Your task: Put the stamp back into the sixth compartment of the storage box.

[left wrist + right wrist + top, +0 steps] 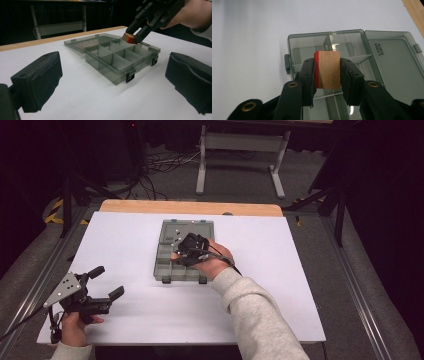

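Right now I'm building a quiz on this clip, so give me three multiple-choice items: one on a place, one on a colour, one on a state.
1. Where is the wooden block?
A. above the compartment box
B. on the white table
C. on the box's lid

2. One face of the block is:
A. blue
B. red
C. green

3. The left gripper is:
A. shut on the block
B. shut on the lid
C. open, holding nothing

Answers: 1 A, the right gripper holds it over the compartments; 2 B, a red face shows by one jaw; 3 C, its jaws stand apart over the table.
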